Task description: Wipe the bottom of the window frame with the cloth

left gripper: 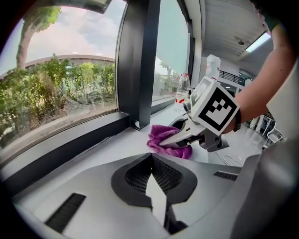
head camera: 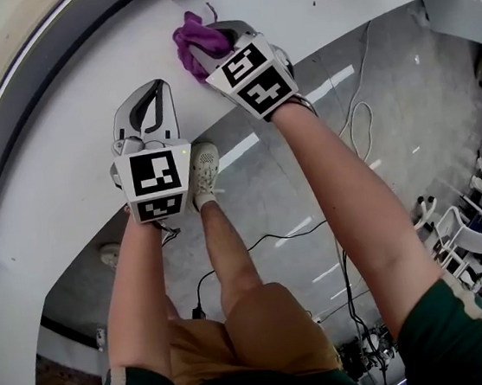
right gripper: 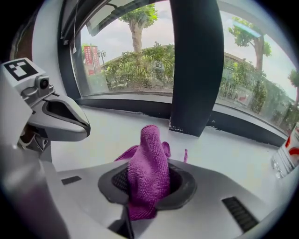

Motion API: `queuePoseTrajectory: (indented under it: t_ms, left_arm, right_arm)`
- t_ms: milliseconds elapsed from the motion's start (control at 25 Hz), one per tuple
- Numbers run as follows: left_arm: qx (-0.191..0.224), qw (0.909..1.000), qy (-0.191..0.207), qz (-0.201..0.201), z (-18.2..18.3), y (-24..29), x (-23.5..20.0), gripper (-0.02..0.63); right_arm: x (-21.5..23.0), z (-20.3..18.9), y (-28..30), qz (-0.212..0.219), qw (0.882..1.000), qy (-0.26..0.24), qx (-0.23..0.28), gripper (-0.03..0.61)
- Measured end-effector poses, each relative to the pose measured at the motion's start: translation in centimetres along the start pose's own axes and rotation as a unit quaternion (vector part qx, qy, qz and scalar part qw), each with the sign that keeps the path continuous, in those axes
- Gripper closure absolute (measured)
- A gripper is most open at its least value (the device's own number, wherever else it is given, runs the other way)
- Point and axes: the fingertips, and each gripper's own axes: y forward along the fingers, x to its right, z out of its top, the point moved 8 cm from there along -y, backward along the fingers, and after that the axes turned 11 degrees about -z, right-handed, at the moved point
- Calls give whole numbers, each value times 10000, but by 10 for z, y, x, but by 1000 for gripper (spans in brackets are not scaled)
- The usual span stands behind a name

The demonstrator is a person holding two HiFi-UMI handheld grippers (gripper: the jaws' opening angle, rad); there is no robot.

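**A:** What do we label first, going from the largest part down?

**B:** We start with the window frame (right gripper: 126, 105). Its dark bottom rail runs along the back of the white sill (head camera: 57, 188), and an upright post (right gripper: 196, 70) rises from that rail.

**A:** And the two tools?

**B:** We mark the right gripper (head camera: 206, 50) farther along the sill, near the foot of the post, with its jaws clamped on the cloth (right gripper: 149, 172). The left gripper (left gripper: 152, 184) hovers over the sill beside it and nearer the sill's front edge. Its jaws are closed together with nothing between them.

**A:** Where does the cloth lie, and which way does it run?

**B:** We find it bunched into a purple wad whose long axis follows the right gripper's jaws. The free end points forward and up towards the post. From the left gripper view, its underside appears to rest on the sill, close to the bottom rail but apart from it.

**A:** How far along do we judge the task to be?

**B:** We judge the preparation done: the cloth is gripped and sits beside the frame. We see no contact between cloth and rail, so the wipe along the rail looks to be all left to do. We cannot tell whether any stretch has been cleaned.
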Motion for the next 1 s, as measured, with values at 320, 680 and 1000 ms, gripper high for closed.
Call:
queuePoseTrajectory:
  t_ms: [320, 680, 1000]
  left_arm:
    - [9, 10000, -49, 16, -2, 1, 12, 604]
    - [40, 9999, -142, 55, -7, -10, 17, 606]
    - [114, 9994, -283, 168, -22, -36, 4, 606]
  right_arm:
    - [-6, -24, -21, -39, 10000, 45, 6, 482]
    - [-9, -29, -24, -189, 9996, 221, -21, 482]
    - [-17, -27, -22, -587, 9978, 307, -86, 482]
